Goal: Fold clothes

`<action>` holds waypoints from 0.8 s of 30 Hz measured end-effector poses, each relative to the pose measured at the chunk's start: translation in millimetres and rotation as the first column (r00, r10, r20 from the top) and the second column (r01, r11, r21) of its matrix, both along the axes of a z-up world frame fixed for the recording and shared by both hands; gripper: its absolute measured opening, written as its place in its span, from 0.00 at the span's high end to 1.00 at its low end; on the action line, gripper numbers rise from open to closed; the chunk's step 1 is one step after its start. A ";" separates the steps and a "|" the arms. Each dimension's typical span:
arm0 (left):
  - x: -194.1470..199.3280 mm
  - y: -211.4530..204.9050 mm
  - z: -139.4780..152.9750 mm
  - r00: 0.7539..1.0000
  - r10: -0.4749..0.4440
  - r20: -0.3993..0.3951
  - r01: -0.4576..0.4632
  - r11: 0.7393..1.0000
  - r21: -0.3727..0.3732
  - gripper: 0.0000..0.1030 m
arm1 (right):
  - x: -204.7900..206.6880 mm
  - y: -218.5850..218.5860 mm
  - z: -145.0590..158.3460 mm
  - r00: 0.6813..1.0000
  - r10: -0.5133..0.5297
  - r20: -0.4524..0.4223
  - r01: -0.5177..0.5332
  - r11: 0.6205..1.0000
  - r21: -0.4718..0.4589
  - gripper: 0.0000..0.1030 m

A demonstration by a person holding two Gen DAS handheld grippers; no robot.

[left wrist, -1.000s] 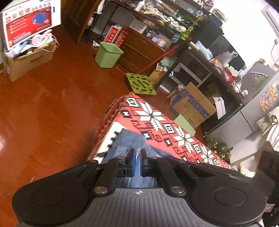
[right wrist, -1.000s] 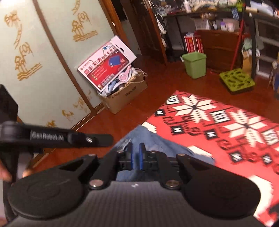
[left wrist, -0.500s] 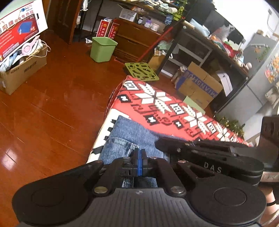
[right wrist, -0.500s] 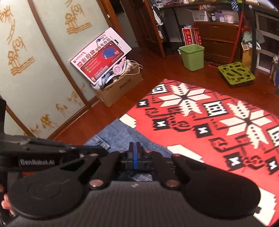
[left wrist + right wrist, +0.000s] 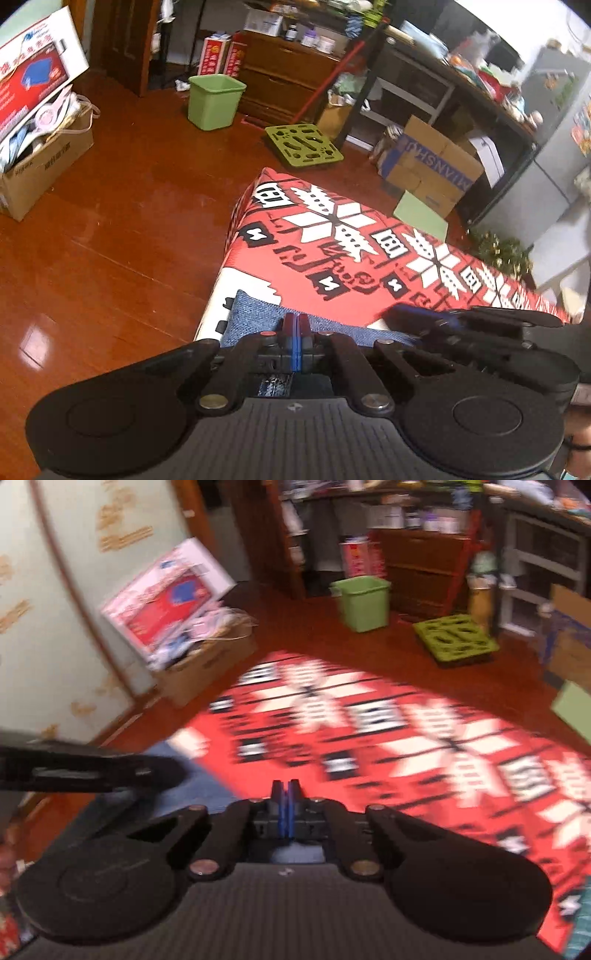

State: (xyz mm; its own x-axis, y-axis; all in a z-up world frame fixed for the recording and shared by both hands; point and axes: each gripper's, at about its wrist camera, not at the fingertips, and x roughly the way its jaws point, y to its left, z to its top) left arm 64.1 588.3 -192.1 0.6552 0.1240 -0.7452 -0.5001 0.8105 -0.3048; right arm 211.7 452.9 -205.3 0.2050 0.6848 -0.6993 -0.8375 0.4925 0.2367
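Observation:
Blue denim jeans [image 5: 255, 317] lie folded at the near left corner of a table under a red and white patterned cloth [image 5: 332, 240]. My left gripper [image 5: 297, 321] is shut, its pads pinched on the top fold of the denim. Just to its right is my right gripper [image 5: 402, 314], low over the same fold. The right wrist view is blurred. There my right gripper [image 5: 284, 788] has its pads nearly together on the jeans [image 5: 207, 786], and its jaws are starting to open. The left gripper [image 5: 173, 771] reaches in from the left over the patterned cloth [image 5: 369, 738].
Polished wooden floor surrounds the table. A green bin [image 5: 214, 101] and a green perforated mat [image 5: 303, 144] sit beyond it. A full cardboard box [image 5: 44, 162] stands at the left, more boxes [image 5: 432, 166] at the right under cluttered shelves. A hand [image 5: 580, 435] shows at the lower right edge.
Both grippers have come down and forward over the table with the denim. The jeans, hanging up toward the jaws a second ago, now lie flat as a fold.

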 end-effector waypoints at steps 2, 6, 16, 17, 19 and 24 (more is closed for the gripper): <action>0.1 -1.5 2.7 1.000 0.006 0.008 -0.006 1.000 -0.001 0.98 | 8.5 -16.2 5.6 1.000 -0.017 -0.014 0.018 0.999 0.037 0.95; -1.6 -8.5 15.4 0.998 0.001 0.055 0.000 1.000 -0.022 0.97 | 0.6 -39.4 22.9 0.999 0.024 0.023 -0.026 0.994 0.102 0.94; 20.3 -45.6 7.5 0.997 -0.067 0.027 0.068 0.997 -0.031 0.96 | -18.3 -43.6 8.3 0.998 0.049 0.033 -0.050 0.998 0.047 0.90; 24.2 -48.4 5.2 0.998 -0.065 0.022 0.066 0.997 -0.033 0.96 | -17.0 -44.1 7.5 0.998 0.048 0.030 -0.050 0.998 0.045 0.89; 32.8 -58.7 4.4 0.998 -0.069 0.007 0.069 0.998 0.002 0.96 | -16.3 -43.0 6.2 0.998 0.053 0.033 -0.054 0.998 0.038 0.88; 51.3 -77.9 5.5 0.997 -0.070 -0.022 0.071 0.995 0.069 1.00 | -14.5 -42.6 7.5 1.000 0.028 0.007 -0.028 0.999 0.038 0.88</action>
